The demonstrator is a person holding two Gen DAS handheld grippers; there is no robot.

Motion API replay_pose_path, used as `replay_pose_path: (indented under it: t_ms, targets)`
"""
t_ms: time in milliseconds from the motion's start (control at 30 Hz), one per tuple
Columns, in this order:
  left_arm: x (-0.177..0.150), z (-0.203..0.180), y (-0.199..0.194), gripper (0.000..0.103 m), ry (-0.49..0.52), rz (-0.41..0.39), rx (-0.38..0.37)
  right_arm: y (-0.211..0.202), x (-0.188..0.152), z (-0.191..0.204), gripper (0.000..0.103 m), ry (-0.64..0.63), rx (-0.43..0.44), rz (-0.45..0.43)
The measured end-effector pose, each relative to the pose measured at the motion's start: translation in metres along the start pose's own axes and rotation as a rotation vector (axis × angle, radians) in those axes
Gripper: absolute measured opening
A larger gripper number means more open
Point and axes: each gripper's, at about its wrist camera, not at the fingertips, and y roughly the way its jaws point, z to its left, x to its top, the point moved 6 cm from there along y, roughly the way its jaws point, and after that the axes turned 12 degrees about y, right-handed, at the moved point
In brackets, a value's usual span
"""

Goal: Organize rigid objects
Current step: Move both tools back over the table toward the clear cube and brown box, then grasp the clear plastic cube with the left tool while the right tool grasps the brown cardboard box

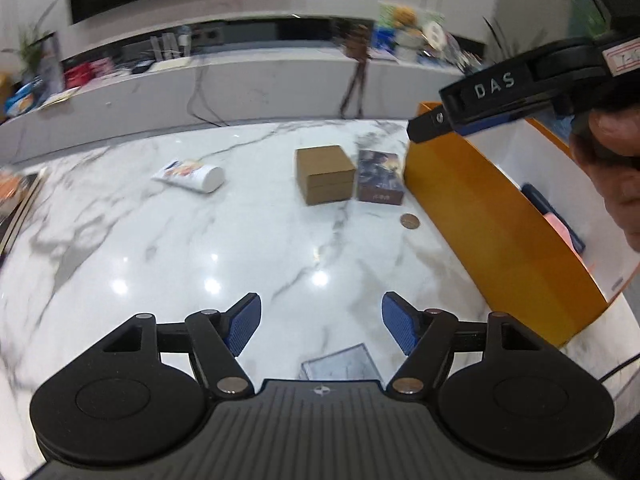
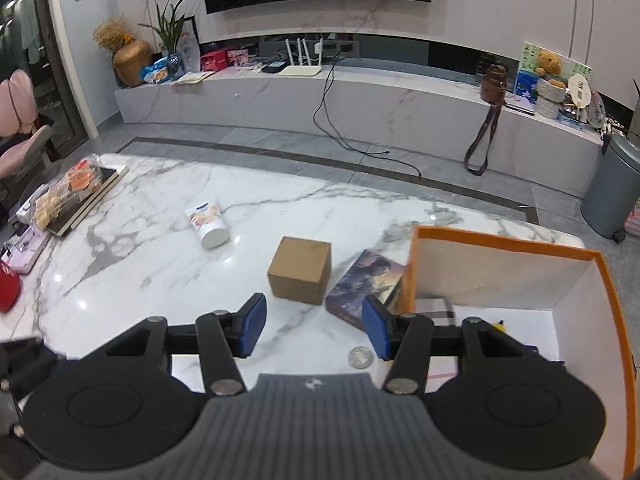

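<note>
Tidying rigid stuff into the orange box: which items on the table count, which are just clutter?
For the job:
orange box
brown cardboard box
picture box
white tube
coin
clear case

Just lying about:
snack bags
red cap
bin

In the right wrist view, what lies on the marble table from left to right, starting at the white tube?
White tube lying on its side → brown cardboard cube box → dark illustrated flat box → orange-walled open box with white inside.
</note>
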Motion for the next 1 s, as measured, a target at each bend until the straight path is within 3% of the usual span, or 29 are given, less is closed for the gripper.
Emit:
replay_pose_path:
  t_ms: [133,333,500,800,1000]
  targets:
    - [-0.015,-0.005,-0.006,0.085,-0.072,-0.027,0.012,0.006,-0.006,0.008,0.054,-0.021,0.002,0.015]
    - [-0.033,-0.022,0.001,0.085,-0.058,-0.047,0.067,0.011,-0.011,0.013,0.054,-0.035,-0.004,0.027]
    - [-0.049,-0.021,0.012,0.085,-0.119,-0.057,0.093,0.016,-0.015,0.017,0.056,-0.048,-0.008,0.036]
    - [-0.064,-0.024,0.022,0.085,-0.161,-0.061,0.099,0.030,-0.020,0.021,0.057,-0.062,-0.026,0.052]
    - [-0.068,-0.025,0.027,0.075,-0.148,-0.069,0.084,0.043,-0.026,0.027,0.058,-0.072,-0.032,0.065]
